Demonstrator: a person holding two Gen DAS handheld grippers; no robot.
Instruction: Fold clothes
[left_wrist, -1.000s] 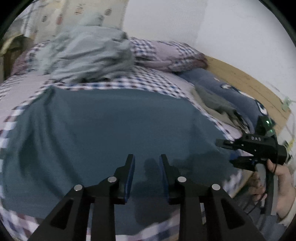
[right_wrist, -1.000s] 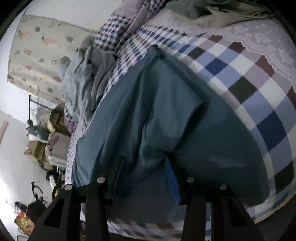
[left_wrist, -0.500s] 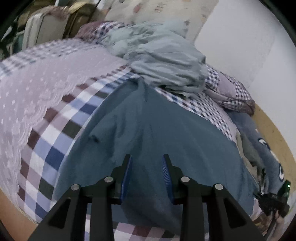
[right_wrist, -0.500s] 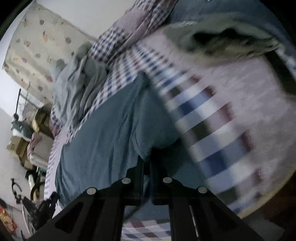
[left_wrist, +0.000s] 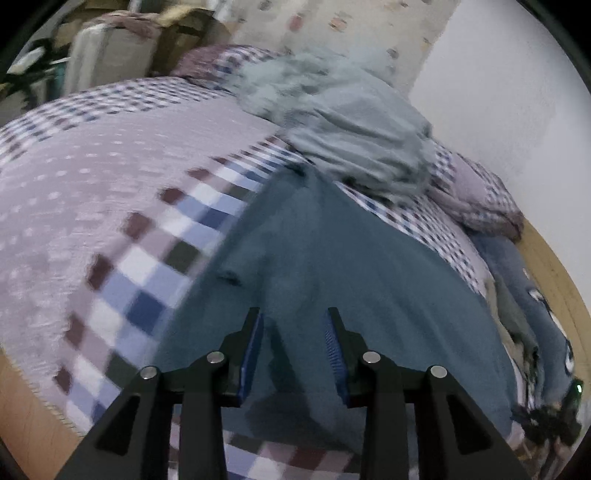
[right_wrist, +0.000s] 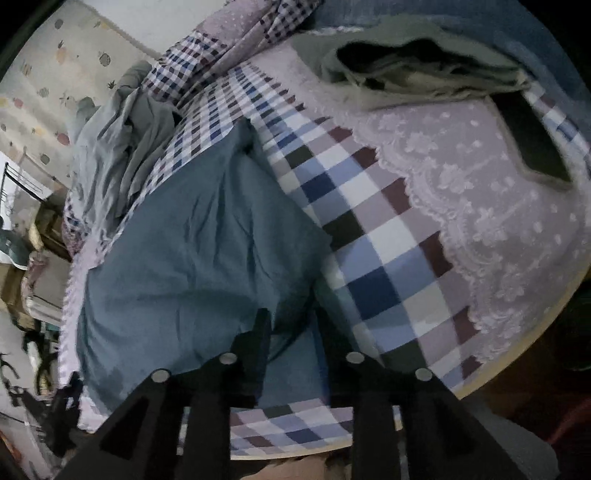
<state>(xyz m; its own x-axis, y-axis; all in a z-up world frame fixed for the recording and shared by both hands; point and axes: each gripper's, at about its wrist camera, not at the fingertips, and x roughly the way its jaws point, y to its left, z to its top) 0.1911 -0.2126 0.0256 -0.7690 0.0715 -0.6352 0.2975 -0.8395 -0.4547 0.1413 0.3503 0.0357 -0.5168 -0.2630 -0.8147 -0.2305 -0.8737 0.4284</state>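
Note:
A teal garment (left_wrist: 351, 277) lies spread flat on the checked bedspread (left_wrist: 155, 240). My left gripper (left_wrist: 293, 343) hovers open just above its near left edge, with nothing between the blue pads. In the right wrist view the same garment (right_wrist: 192, 258) has its right edge bunched into a fold. That fold runs down between the fingers of my right gripper (right_wrist: 293, 332), whose jaws stand partly apart around the cloth. The right gripper (left_wrist: 546, 421) also shows dimly at the lower right of the left wrist view.
A heap of grey clothes (left_wrist: 351, 122) sits at the far side of the bed beside a checked pillow (left_wrist: 476, 195). Olive garments (right_wrist: 424, 66) and a blue denim piece (left_wrist: 517, 280) lie to the right. Boxes and bags (left_wrist: 103, 48) stand beyond the bed.
My right gripper shut at the garment's right edge half a second ago; its jaws now stand partly apart again. My left gripper swung left along the near edge, staying open.

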